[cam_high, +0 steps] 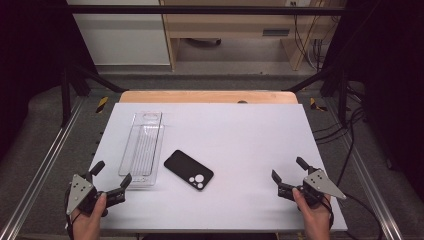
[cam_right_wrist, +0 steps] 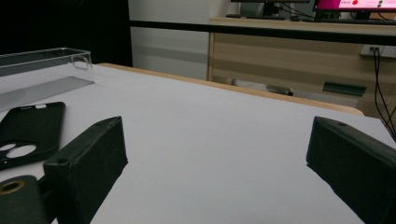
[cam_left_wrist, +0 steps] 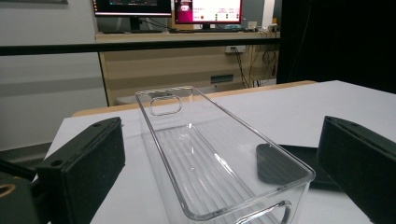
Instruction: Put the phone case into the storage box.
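A clear plastic bin point(cam_high: 142, 148) lies lengthwise on the left of the white table point(cam_high: 240, 135); in the left gripper view the bin point(cam_left_wrist: 205, 158) stretches away between my jaws, apart from them. A black phone case point(cam_high: 189, 169) lies flat beside it, camera holes up, and appears as the case point(cam_left_wrist: 289, 163) behind the bin and the case point(cam_right_wrist: 25, 130) at left. My left gripper point(cam_high: 112, 174) rests open at the front left corner, just short of the bin's near end. My right gripper point(cam_high: 289, 170) stands open at the front right, nothing between its jaws.
A wooden strip point(cam_high: 207, 96) borders the table's far edge. Metal frame rails point(cam_high: 45, 160) run along both sides, with cables point(cam_high: 350, 130) on the right. A wooden desk with monitors point(cam_left_wrist: 205, 11) stands beyond the table.
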### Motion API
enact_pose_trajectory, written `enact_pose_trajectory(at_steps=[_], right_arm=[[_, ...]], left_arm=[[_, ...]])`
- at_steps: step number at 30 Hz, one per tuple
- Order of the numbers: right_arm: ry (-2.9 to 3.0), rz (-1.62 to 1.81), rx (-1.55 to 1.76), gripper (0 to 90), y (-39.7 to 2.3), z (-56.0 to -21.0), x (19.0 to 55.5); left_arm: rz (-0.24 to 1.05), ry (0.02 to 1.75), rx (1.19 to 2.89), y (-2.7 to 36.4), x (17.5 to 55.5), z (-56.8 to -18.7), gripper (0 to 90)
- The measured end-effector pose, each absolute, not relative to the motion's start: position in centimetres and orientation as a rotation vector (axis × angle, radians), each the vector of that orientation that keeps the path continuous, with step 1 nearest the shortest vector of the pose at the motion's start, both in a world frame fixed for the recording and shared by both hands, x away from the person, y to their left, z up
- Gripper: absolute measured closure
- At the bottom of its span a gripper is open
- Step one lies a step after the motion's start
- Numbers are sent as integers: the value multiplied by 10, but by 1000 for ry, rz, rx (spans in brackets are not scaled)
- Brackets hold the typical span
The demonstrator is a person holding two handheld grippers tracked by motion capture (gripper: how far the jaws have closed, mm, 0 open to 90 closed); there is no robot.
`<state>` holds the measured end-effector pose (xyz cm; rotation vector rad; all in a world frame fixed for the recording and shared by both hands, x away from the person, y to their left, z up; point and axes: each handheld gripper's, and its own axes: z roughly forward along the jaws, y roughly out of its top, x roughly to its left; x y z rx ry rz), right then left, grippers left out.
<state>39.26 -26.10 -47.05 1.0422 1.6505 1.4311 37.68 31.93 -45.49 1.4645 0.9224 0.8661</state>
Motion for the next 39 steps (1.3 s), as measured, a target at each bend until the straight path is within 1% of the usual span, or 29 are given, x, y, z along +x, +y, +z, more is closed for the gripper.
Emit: enact_pose_trajectory(at_steps=[8,14,22,30,39], right_arm=[[1688,1435,1084,58,-260,-471,391],[1825,1331,1122,88,-249,-470,399],[2026,1217,1088,165,-225,-471,410],[2163,1196,1110,142,-200,-459,428],[2284,1131,1083,134,-174,-457,448]], left_arm=[[863,924,1477,318,376,-456,7],[871,928,1486,318,375,-457,7],[869,930,1486,319,374,-457,7],[865,923,1492,317,374,-457,7],[863,914,1502,315,374,-457,7]])
